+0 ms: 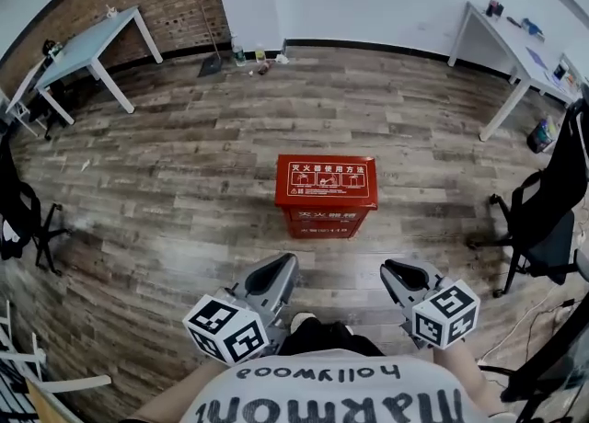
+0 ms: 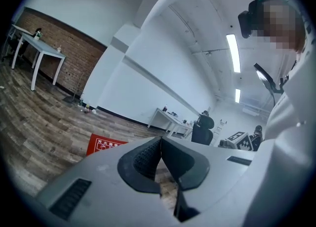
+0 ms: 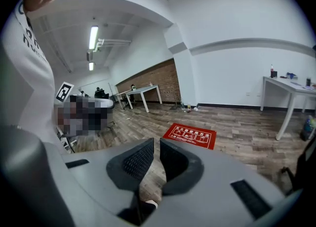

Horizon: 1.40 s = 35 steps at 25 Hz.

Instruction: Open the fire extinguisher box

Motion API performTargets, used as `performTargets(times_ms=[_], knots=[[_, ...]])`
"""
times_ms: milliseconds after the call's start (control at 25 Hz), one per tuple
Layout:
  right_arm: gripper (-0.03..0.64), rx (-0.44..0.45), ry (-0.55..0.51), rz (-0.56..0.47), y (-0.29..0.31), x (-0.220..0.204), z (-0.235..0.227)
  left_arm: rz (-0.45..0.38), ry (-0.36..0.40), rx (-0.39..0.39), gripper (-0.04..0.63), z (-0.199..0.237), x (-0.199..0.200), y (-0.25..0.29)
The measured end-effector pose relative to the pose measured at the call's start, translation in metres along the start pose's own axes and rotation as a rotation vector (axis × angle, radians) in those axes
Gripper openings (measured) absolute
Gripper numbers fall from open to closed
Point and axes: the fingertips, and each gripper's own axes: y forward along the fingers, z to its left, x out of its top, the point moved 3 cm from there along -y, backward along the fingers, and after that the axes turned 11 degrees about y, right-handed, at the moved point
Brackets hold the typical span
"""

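Left gripper [image 1: 276, 270] was closed, right gripper [image 1: 405, 274] barely apart, both empty and well short of the fire extinguisher box [image 1: 326, 193], which sat unopened.

The wood-plank floor [image 1: 166, 191] bears the red fire extinguisher box [image 1: 326, 182] mid-room; white tables [image 1: 92, 49] and black chairs [image 1: 543, 219] stand around.

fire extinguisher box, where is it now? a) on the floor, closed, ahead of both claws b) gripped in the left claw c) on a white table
a: the fire extinguisher box stands on the wood floor, lid down, with the left claw and right claw both short of it.
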Motion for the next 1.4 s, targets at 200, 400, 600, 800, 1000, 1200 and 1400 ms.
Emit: performTargets(times_ms=[200, 400, 600, 800, 1000, 1200, 1400], knots=[[0.043, -0.092, -0.030, 0.018, 0.019, -0.005, -0.010, 0.042, 0.034, -0.032, 0.005, 0.031, -0.010, 0.012], [0.043, -0.185, -0.182, 0.085, 0.034, -0.015, -0.025, 0.073, 0.086, -0.043, 0.005, 0.058, -0.016, 0.029], [0.043, -0.208, -0.334, 0.157, 0.053, -0.021, -0.033, 0.106, 0.077, -0.034, 0.005, 0.074, -0.028, 0.047], [0.043, -0.150, -0.324, 0.175, 0.074, -0.029, -0.043, 0.079, 0.022, -0.012, 0.006, 0.076, -0.040, 0.058], [0.043, -0.138, -0.329, 0.177, 0.091, -0.042, -0.072, 0.109, 0.101, 0.042, 0.005, 0.088, -0.066, 0.066], [0.043, -0.117, -0.380, 0.186, 0.107, -0.056, -0.107, 0.150, 0.400, 0.073, 0.005, 0.102, -0.092, 0.064], [0.043, -0.097, -0.494, 0.237, 0.128, -0.080, -0.144, 0.121, 0.561, 0.060, 0.006, 0.107, -0.121, 0.077]])
